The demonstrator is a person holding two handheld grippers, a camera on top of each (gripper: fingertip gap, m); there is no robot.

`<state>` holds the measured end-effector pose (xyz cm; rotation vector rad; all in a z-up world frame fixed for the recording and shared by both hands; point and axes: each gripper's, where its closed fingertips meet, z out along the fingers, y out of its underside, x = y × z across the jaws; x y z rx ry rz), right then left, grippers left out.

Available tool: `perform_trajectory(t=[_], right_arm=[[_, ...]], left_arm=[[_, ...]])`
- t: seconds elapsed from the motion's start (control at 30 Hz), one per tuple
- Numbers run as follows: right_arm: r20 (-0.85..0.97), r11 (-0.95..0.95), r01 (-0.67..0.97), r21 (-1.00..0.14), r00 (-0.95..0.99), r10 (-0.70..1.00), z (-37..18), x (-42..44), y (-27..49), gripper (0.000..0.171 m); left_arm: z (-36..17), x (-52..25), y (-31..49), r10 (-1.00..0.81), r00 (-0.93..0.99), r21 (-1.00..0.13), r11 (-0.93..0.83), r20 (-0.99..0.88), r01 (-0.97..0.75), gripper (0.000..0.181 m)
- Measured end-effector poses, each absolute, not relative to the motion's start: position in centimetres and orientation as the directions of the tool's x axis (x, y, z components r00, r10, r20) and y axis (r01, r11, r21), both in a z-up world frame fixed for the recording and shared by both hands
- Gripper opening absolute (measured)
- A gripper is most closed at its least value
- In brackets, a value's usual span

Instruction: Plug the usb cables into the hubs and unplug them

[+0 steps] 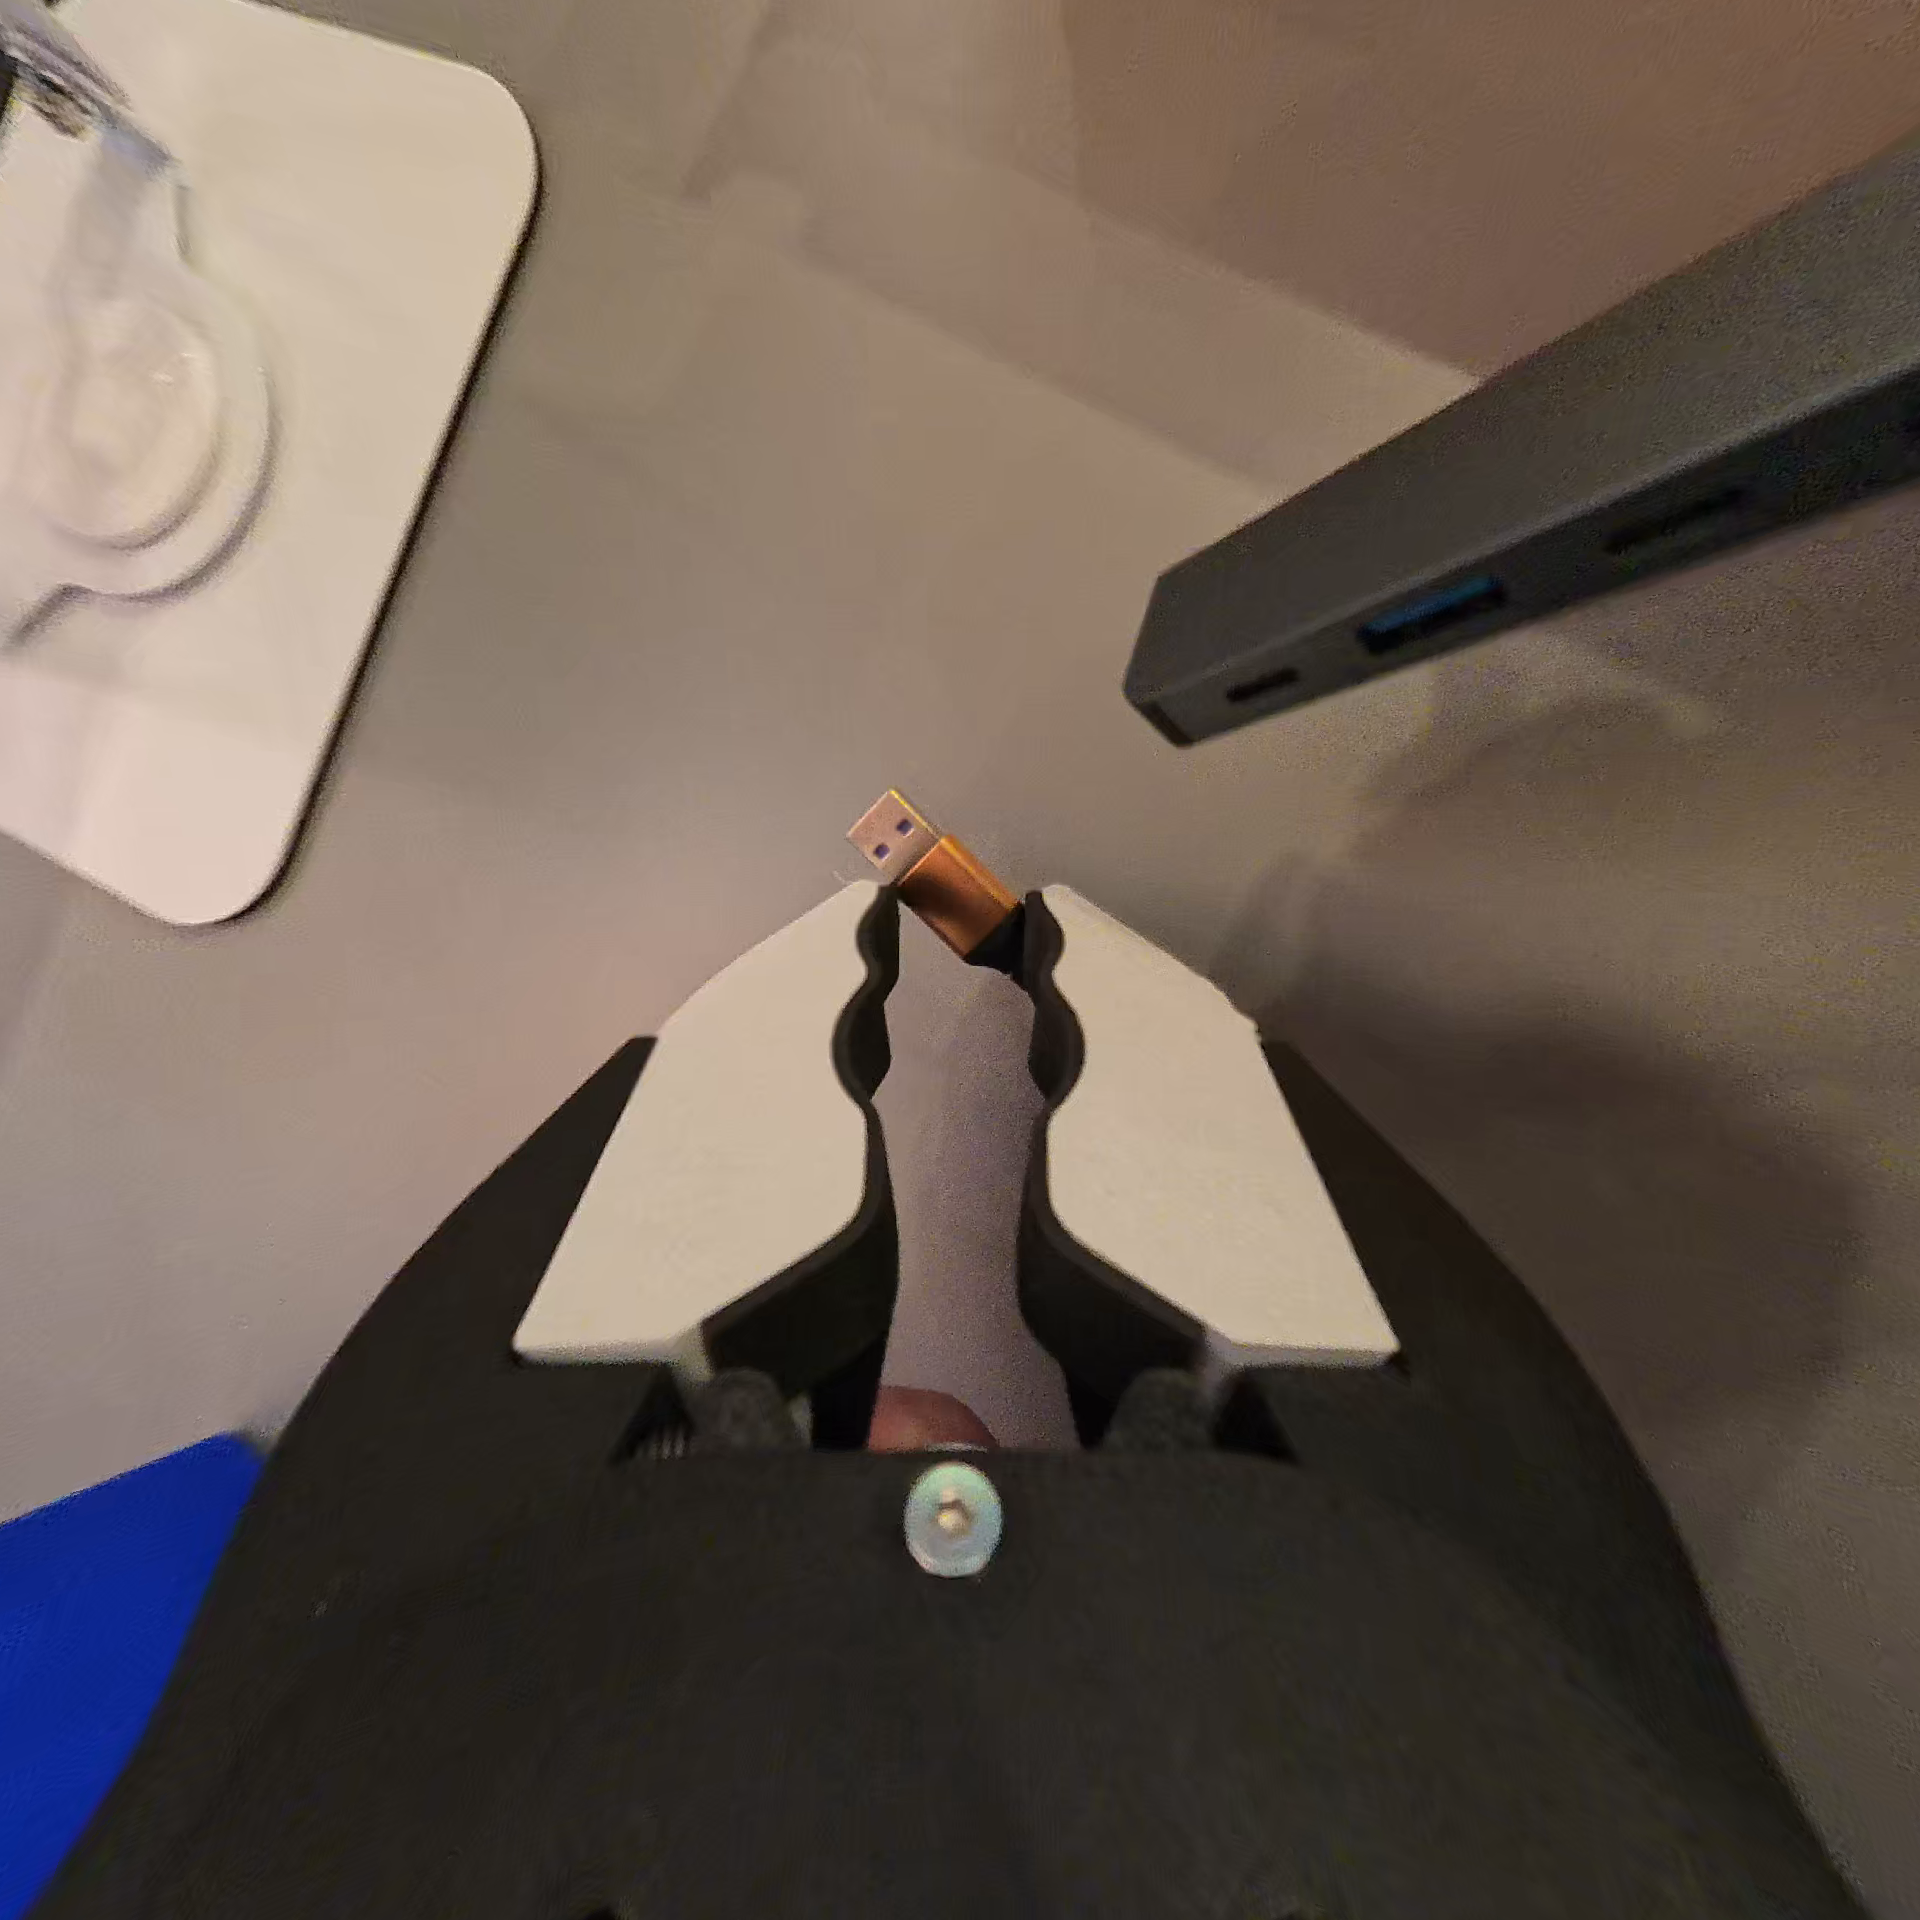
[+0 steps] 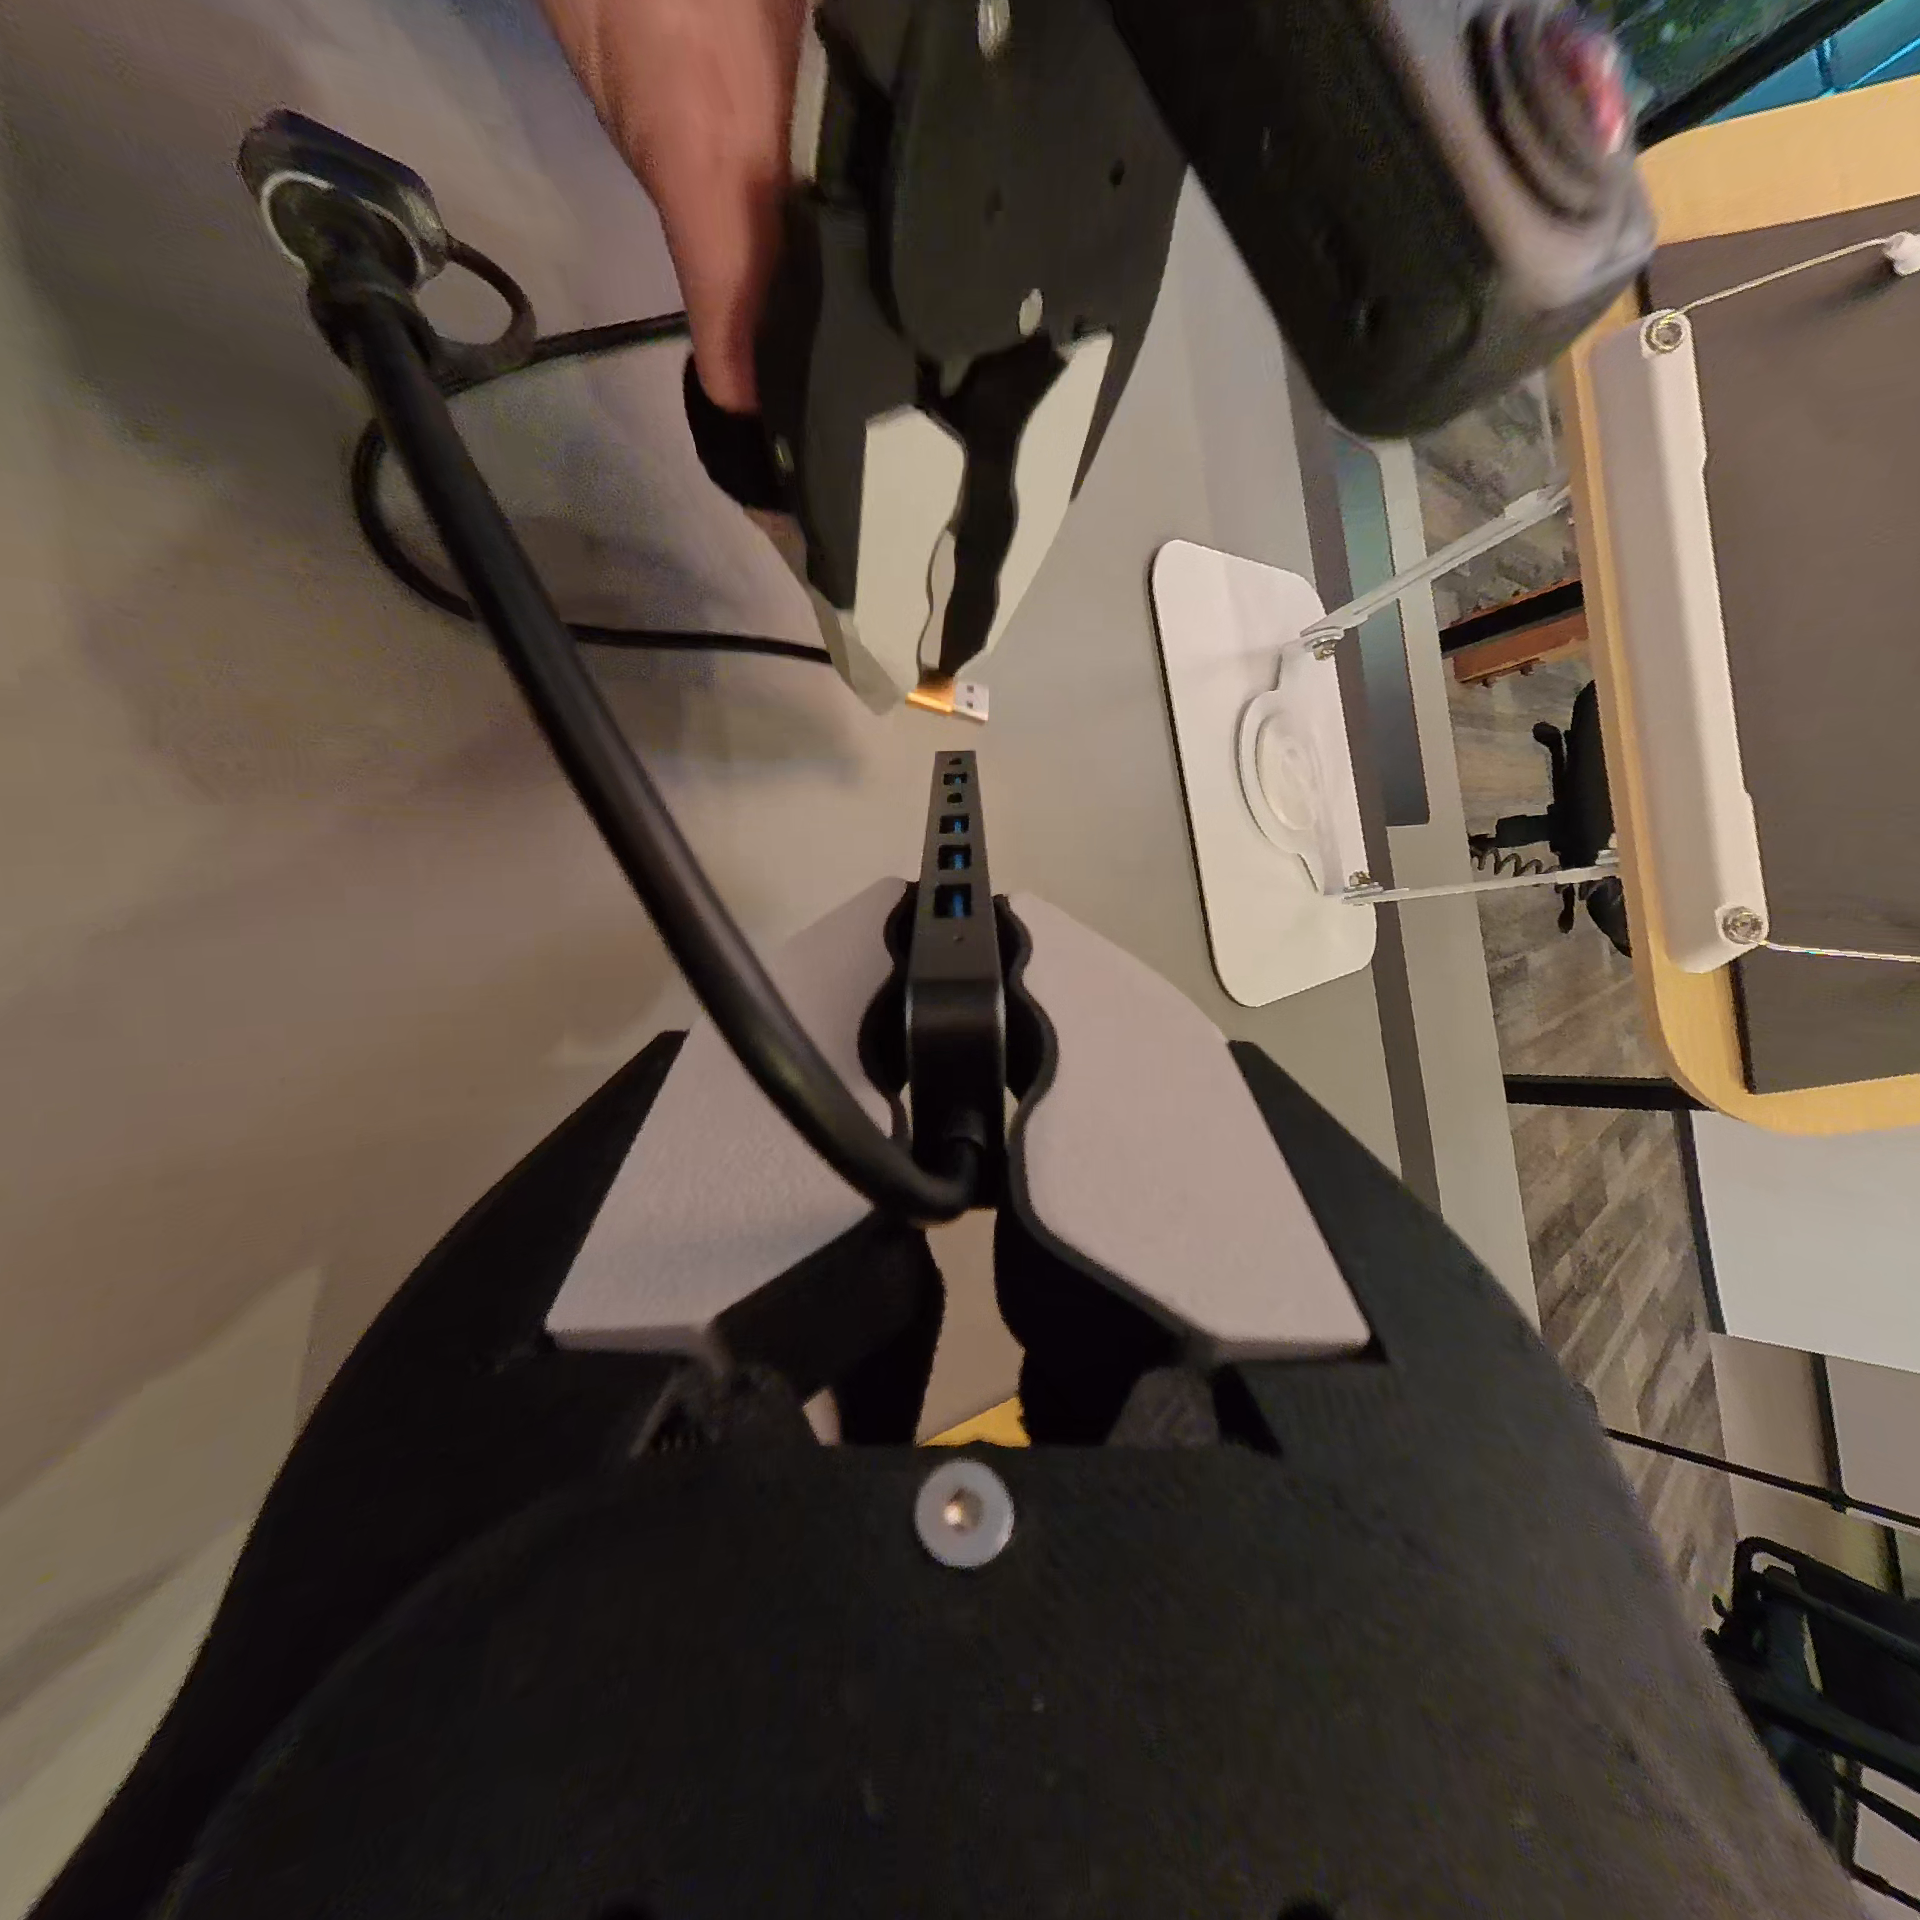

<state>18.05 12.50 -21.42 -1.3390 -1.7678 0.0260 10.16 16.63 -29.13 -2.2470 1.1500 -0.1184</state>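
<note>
My left gripper [image 1: 956, 899] is shut on a USB plug [image 1: 935, 871] with a gold-orange shell and silver tip, held above the grey table. The dark hub [image 1: 1538, 540] floats to its upper right, with a blue port [image 1: 1432, 613] on its side. My right gripper [image 2: 951, 930] is shut on the black hub [image 2: 954, 935], edge-up, with several blue ports facing me. The left gripper [image 2: 920, 675] shows beyond it, holding the plug [image 2: 951, 698] just above the hub's far end. The plug is outside the hub.
A thick black cable [image 2: 582, 675] runs from the hub's near end to a black connector [image 2: 322, 197] on the table. A white pad [image 1: 239, 436] with a clear stand [image 2: 1299, 769] lies by the table edge. A blue object [image 1: 94, 1662] is at lower left. Across from one pair of fingers to the other is roughly 12 centimeters. The right gripper is farther from the blue object [image 1: 94, 1662], some 30 centimeters, than the left, some 20 centimeters.
</note>
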Motion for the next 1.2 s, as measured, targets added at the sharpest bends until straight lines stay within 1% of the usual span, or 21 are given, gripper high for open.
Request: perform_trajectory(t=[0.03,0.1,0.13,0.2,0.37,0.53,0.7,0.87,0.97,1.2], right_arm=[[0.629,0.419,0.76,-0.497,-0.016,0.777,-21.4,18.1,12.6,0.011],[0.642,0.426,0.756,-0.496,-0.01,0.766,-21.3,18.1,12.7,0.011],[0.65,0.431,0.754,-0.496,-0.008,0.76,-21.2,18.1,12.8,0.011],[0.67,0.448,0.75,-0.486,-0.009,0.743,-21.0,18.1,12.9,0.011],[0.737,0.511,0.75,-0.421,-0.046,0.675,-20.6,17.7,12.6,0.011],[0.788,0.563,0.759,-0.327,-0.11,0.606,-21.1,17.2,12.2,0.011],[0.811,0.595,0.762,-0.255,-0.167,0.561,-21.7,16.8,11.9,0.011],[0.828,0.639,0.743,-0.2,-0.22,0.516,-22.0,16.0,11.0,0.011],[0.836,0.662,0.73,-0.169,-0.249,0.488,-22.1,15.5,10.4,0.011],[0.845,0.703,0.704,-0.098,-0.315,0.432,-22.3,14.9,9.4,0.011]], left_arm=[[-28.3,10.1,16.3,-0.768,0.607,-0.562,-0.415,-0.206,-0.715,0.023],[-26.5,10.7,15.0,-0.8,0.573,-0.612,-0.366,-0.178,-0.701,0.023],[-25.7,10.6,14.4,-0.808,0.56,-0.615,-0.349,-0.185,-0.707,0.023],[-24.0,11.1,12.8,-0.856,0.484,-0.649,-0.265,-0.183,-0.713,0.023],[-21.2,12.5,10.0,-0.917,0.372,-0.687,-0.177,-0.145,-0.704,0.023],[-21.6,13.4,8.4,-0.953,0.247,-0.618,-0.089,-0.175,-0.781,0.023],[-22.5,13.6,8.2,-0.967,0.19,-0.593,-0.056,-0.167,-0.804,0.023],[-22.6,13.9,7.6,-0.983,0.148,-0.604,-0.052,-0.11,-0.796,0.023],[-23.0,13.8,7.2,-0.988,0.121,-0.576,-0.044,-0.096,-0.817,0.023],[-23.5,13.1,6.5,-0.995,0.096,-0.554,-0.061,-0.034,-0.83,0.023]])
